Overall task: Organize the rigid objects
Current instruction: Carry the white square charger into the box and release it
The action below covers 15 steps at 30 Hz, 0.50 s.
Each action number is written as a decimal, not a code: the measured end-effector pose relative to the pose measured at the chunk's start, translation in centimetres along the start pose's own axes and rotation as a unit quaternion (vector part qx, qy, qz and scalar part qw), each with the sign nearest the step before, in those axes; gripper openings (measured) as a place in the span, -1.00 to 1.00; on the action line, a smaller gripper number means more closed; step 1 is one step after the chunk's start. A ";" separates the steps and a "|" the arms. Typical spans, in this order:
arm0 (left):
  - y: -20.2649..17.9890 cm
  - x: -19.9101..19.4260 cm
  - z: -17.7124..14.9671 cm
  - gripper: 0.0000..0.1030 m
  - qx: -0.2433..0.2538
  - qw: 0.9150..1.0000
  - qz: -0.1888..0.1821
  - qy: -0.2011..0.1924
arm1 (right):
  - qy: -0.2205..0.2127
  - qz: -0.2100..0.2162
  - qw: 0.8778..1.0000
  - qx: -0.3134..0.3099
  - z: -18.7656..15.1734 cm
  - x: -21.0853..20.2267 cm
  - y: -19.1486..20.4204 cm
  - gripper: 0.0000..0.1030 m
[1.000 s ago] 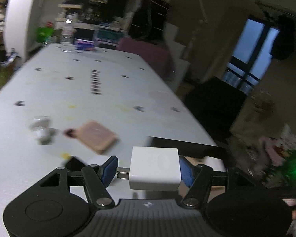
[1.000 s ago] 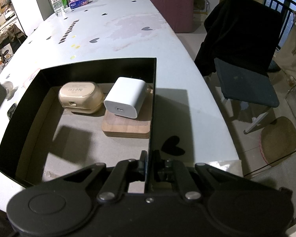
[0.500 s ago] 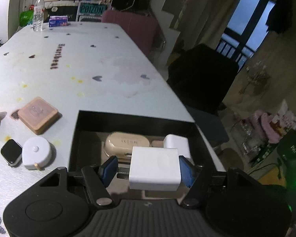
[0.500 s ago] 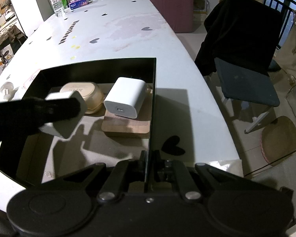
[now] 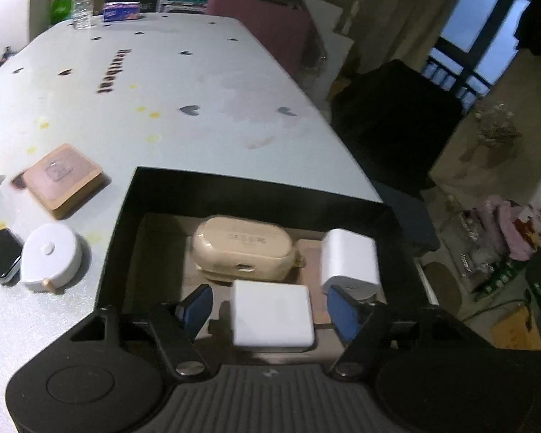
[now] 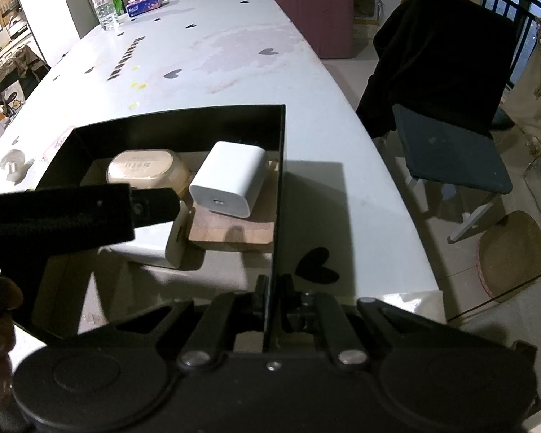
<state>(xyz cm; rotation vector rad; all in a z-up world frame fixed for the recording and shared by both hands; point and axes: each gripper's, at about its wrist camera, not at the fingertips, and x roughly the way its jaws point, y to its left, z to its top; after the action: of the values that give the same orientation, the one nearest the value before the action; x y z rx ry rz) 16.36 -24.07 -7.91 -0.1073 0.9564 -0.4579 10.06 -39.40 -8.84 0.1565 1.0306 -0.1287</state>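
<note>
My left gripper is open inside the black box, its blue pads apart from a white charger that lies on the box floor between them. Behind it lie a beige earbud case and a second white charger on a wooden coaster. My right gripper is shut on the box's right wall. In the right wrist view the left gripper covers part of the released charger; the earbud case and second charger show behind it.
On the white table left of the box lie a wooden coaster, a white round tape measure, a smartwatch and a white knob-like item. A water bottle stands at the far end. A dark chair is to the right.
My left gripper carried the white charger from over the table into the box, lowered it and opened, letting it go. My right gripper stayed shut on the box wall.
</note>
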 end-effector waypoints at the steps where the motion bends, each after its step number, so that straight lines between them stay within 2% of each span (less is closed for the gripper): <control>1: 0.0 -0.2 0.0 0.48 0.001 1.000 -0.003 0.000 | 0.000 0.000 1.000 0.001 0.0 0.0 0.0 -0.87; 6: -0.8 -1.3 0.0 0.67 0.017 1.000 0.001 -0.012 | 0.000 0.001 1.000 0.001 0.0 0.0 -0.1 -0.87; 15: -1.3 -3.0 -0.2 0.68 0.035 0.999 -0.005 -0.020 | 0.000 0.002 1.000 0.002 0.0 0.0 -0.1 -0.87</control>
<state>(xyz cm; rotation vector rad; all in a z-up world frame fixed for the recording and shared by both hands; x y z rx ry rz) 14.31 -23.90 -5.32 -0.0569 0.9003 -0.4962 10.07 -39.52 -8.86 0.1627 1.0310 -0.1273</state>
